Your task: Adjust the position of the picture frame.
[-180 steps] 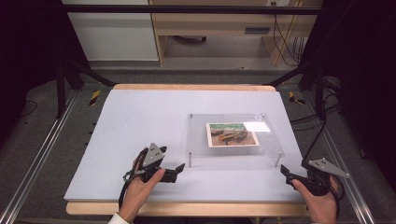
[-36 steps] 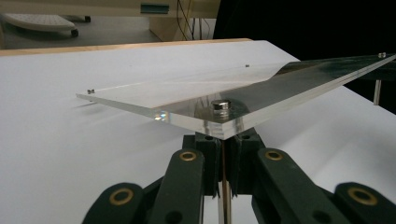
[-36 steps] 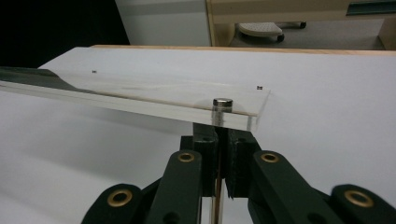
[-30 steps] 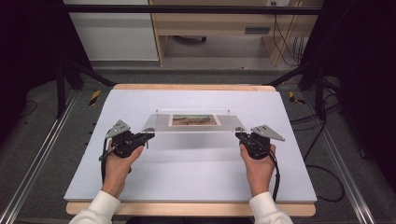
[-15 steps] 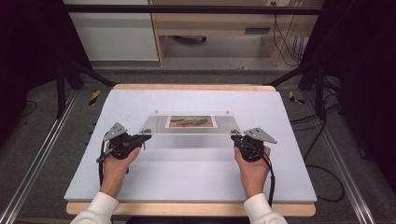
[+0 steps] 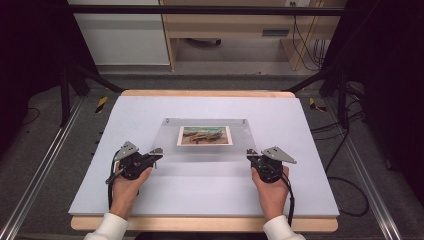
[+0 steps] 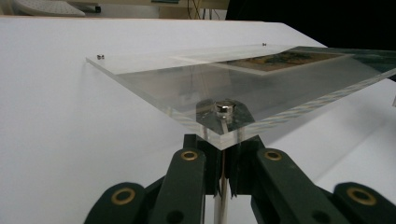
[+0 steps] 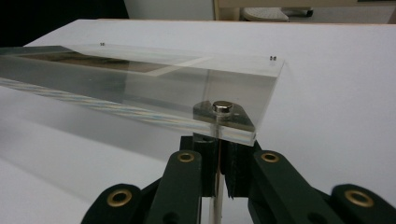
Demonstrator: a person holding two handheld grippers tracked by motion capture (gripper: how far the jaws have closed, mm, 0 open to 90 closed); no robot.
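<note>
Tilting flatter than before, the acrylic frame [image 6: 205, 140] shows more picture [image 6: 204, 135].

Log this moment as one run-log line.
left gripper: shut on acrylic frame near-left corner | right gripper: shut on near-right corner | near edge raised | photo inside | white table

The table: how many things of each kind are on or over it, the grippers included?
Grippers: 2, left gripper and right gripper
Clear acrylic frame: 1
Picture inside it: 1
Corner studs seen on the frame: 4
Total: 8
</note>
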